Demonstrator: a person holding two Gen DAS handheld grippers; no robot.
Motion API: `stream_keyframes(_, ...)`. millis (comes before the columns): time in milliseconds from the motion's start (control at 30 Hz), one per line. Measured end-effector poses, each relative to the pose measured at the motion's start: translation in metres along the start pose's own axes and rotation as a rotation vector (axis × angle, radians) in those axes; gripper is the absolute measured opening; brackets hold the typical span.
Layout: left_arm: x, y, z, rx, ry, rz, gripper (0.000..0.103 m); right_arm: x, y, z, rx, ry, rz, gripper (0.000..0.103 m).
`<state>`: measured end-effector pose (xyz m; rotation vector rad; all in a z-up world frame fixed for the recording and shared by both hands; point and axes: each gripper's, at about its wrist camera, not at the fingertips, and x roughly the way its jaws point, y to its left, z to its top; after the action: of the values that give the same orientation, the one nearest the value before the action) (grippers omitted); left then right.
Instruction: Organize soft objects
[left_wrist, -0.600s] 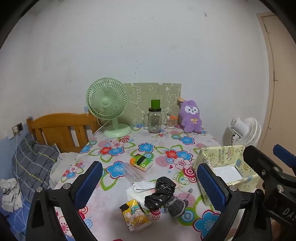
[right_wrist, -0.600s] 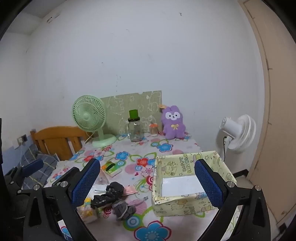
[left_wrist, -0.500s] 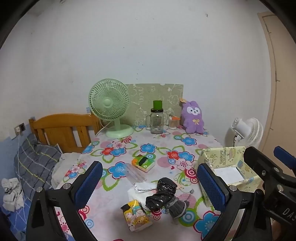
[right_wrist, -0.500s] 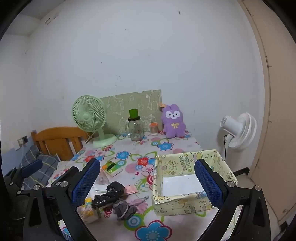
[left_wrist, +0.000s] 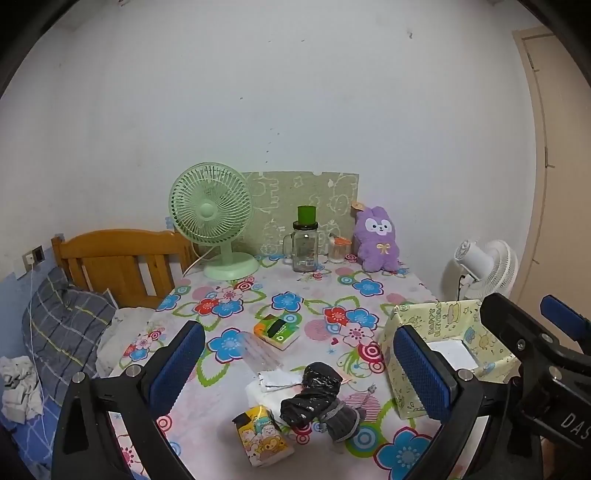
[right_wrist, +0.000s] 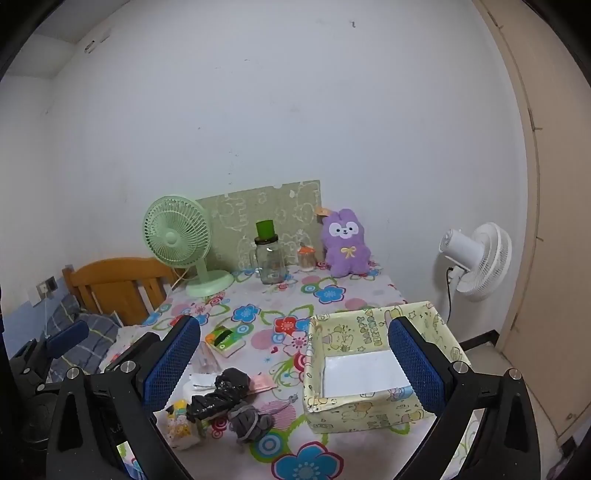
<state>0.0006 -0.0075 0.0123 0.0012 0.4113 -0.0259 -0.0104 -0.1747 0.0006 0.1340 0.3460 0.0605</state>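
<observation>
Both tools wide open, empty, hovering above table edge.
Since 0.6 s ago the left view has drifted slightly; objects unmoved. One black bundle (left_wrist: 312, 397) touching one grey roll (left_wrist: 341, 421) on table (left_wrist: 332, 291), beside one yellow box (right_wrist: 373, 410). Left tool (left_wrist: 299, 373), right tool (right_wrist: 295, 363) touch nothing. Two tissue packs, two fans.

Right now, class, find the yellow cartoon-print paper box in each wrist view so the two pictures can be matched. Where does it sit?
Left wrist view: the yellow cartoon-print paper box sits at right of centre, partly behind the left gripper's right finger.
Right wrist view: the box sits low and right of centre, between the right gripper's fingers.
Shared landmark: the purple plush rabbit at the table's far edge.
</observation>
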Motion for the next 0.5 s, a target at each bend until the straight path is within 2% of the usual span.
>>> stream_keyframes(100, 0.0, -0.001, 0.004, 0.01, 0.007, 0.0, 0.103, -0.002, 0.003, 0.0, -0.015, -0.008, -0.018, 0.103)
stream_keyframes(500, 0.003, 0.005, -0.003, -0.001, 0.016, -0.017, 0.103, 0.0, 0.012, -0.003, -0.026, 0.01, 0.012, 0.103)
